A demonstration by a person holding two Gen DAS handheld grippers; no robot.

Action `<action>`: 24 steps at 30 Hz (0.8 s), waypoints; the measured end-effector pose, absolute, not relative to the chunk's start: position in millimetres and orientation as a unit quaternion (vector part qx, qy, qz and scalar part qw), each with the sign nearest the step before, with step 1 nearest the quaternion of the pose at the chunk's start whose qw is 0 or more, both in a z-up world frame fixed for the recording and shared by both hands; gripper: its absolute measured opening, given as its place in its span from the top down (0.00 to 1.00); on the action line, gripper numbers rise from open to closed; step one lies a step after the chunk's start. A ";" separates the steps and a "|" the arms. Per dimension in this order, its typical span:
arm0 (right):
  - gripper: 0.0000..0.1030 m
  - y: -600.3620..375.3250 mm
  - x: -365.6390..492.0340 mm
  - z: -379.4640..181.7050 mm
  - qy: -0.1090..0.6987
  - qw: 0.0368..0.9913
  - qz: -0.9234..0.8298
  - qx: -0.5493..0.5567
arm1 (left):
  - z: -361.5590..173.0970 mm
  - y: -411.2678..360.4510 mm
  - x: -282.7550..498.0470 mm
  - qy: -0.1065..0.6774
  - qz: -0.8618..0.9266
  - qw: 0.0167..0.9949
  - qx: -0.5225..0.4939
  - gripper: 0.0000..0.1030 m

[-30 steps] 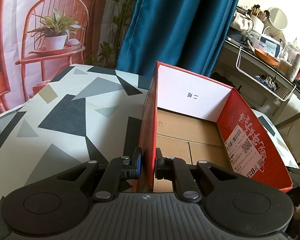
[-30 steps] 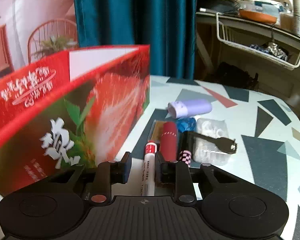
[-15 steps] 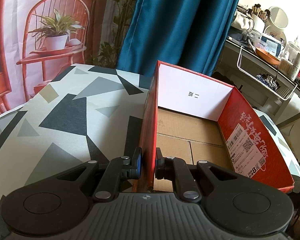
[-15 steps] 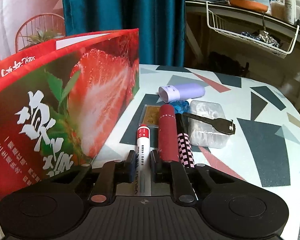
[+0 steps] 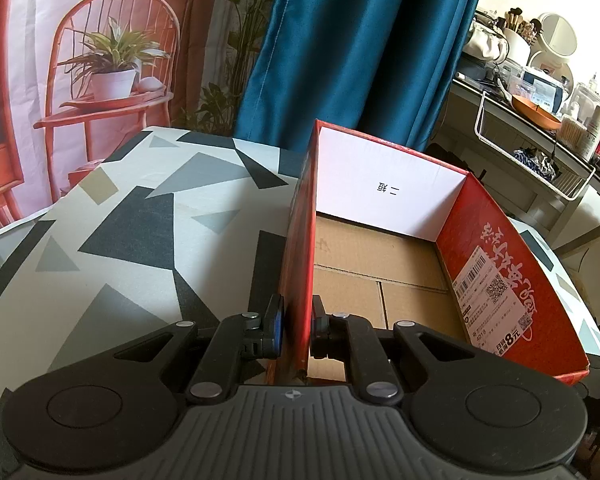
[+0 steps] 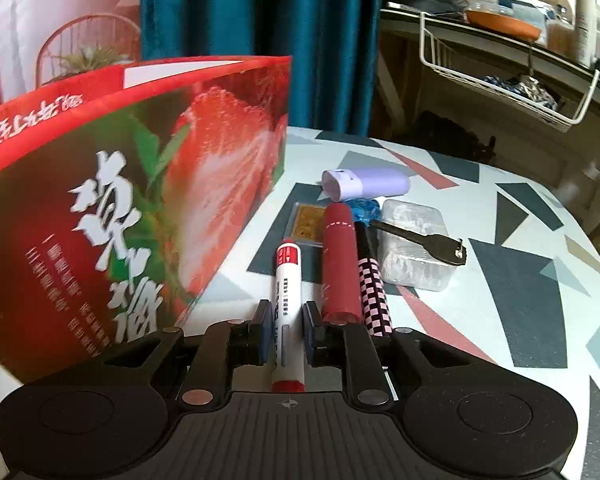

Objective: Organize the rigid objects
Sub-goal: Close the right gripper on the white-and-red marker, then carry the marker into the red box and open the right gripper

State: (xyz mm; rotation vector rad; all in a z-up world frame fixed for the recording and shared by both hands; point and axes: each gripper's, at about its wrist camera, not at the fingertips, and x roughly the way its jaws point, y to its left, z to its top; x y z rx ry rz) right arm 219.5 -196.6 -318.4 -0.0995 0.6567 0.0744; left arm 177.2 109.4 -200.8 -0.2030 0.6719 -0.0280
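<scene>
Right wrist: right claw [image 6: 285, 330] clamps white marker [image 6: 287, 300] — apparently lifted; left claw [image 5: 296, 330] pinches box wall [image 5: 298, 272].

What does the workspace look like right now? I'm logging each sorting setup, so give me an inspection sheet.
Surface: table under a white cloth with grey and black triangles.
Job's things: open red cardboard box, nothing seen inside; white marker with red cap; dark red tube; pink-and-black checkered pen; lilac case; clear plastic box with a dark key across it.
Clutter: small gold card and blue crumpled wrapper behind the tube.
Grippers: left gripper shut on the box's wall; right gripper shut on the marker.
Cables: nothing seen.
Surroundings: teal curtain, crowded shelf.
</scene>
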 end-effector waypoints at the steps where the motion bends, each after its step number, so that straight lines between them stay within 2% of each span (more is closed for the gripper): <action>1: 0.84 -197.5 219.0 -318.0 0.324 0.944 0.040 -0.048 | -200.9 109.3 177.2 0.329 -0.013 0.939 -0.100 0.87; 18: 0.87 -205.9 221.9 -313.2 0.339 0.940 0.044 -0.020 | -202.5 109.5 175.4 0.330 -0.011 0.938 -0.107 0.87; 24: 0.87 -211.0 209.9 -286.3 0.302 0.952 0.050 0.003 | -202.4 108.6 175.8 0.331 -0.010 0.938 -0.105 0.87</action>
